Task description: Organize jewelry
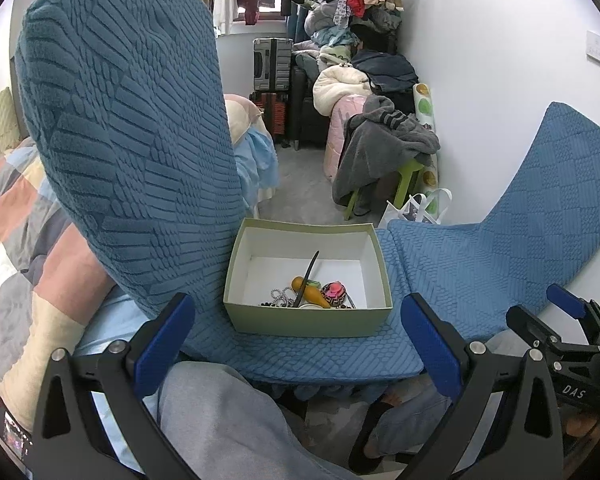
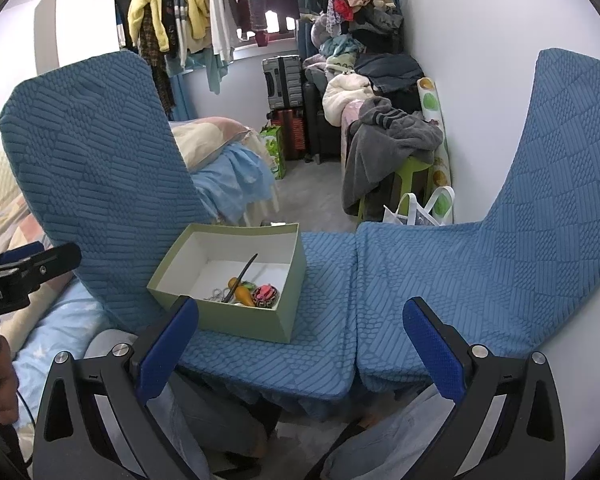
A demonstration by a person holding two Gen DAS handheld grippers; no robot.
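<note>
One green box (image 1: 306,322), two blue seat cushions (image 2: 440,280), two open, empty grippers (image 1: 296,344).

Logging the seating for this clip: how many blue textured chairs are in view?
2. One blue textured chair holds the open green box; the other blue textured chair stands beside it against the wall.

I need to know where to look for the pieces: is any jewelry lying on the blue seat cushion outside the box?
No, the cushion is bare around the box; the jewelry lies inside it.
</note>
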